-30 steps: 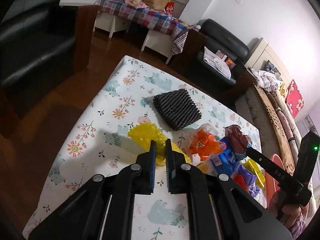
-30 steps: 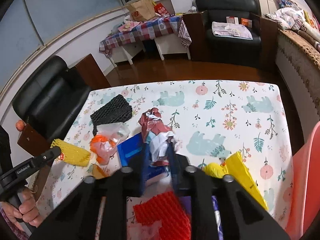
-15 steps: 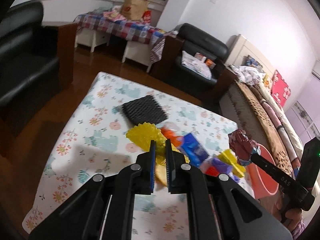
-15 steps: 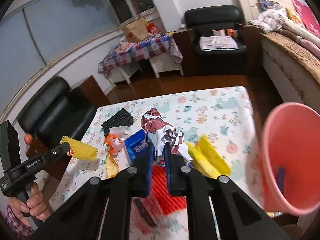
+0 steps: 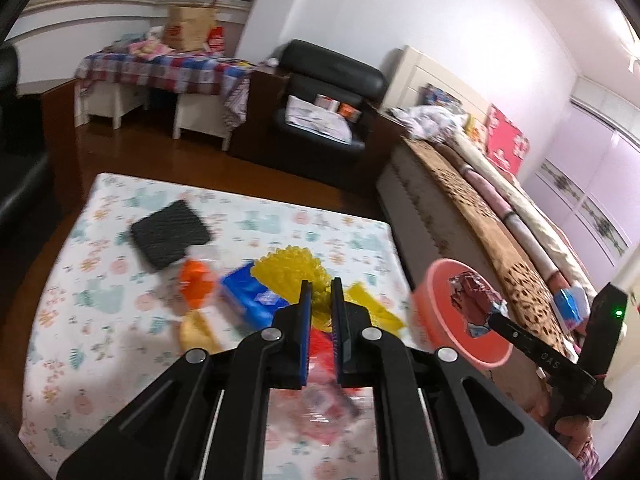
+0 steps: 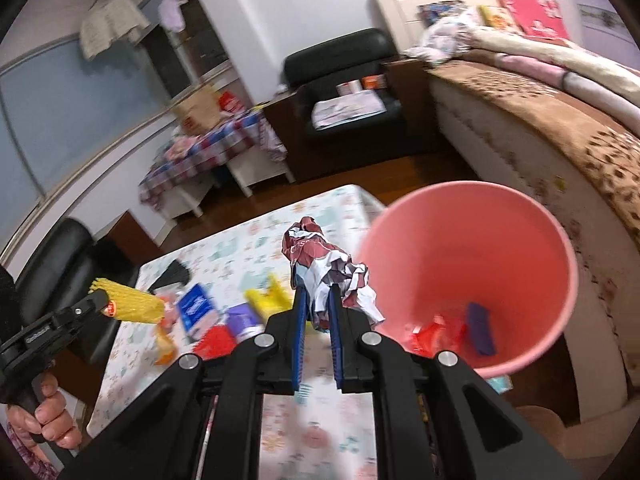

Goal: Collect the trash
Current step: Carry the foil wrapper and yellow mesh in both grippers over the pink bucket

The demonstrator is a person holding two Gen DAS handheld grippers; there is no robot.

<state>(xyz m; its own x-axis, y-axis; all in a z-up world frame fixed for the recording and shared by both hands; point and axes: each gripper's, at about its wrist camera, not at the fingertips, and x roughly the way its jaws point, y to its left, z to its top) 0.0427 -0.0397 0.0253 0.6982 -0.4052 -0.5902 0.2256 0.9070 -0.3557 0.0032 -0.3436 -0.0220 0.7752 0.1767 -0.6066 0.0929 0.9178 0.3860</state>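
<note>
My left gripper is shut on a yellow foam net, held above the floral table; it also shows in the right wrist view. My right gripper is shut on a crumpled dark red and white wrapper, held at the near rim of the pink bin. In the left wrist view the wrapper hangs over the bin. Red and blue scraps lie inside the bin.
On the table lie a black foam net, an orange wrapper, a blue tissue pack, yellow plastic and red netting. A bed runs along the right. A black armchair stands behind.
Both grippers have swung right toward the pink bin with their loads. The red wrapper now hangs at the bin's mouth; the yellow net has moved over the middle of the table.
</note>
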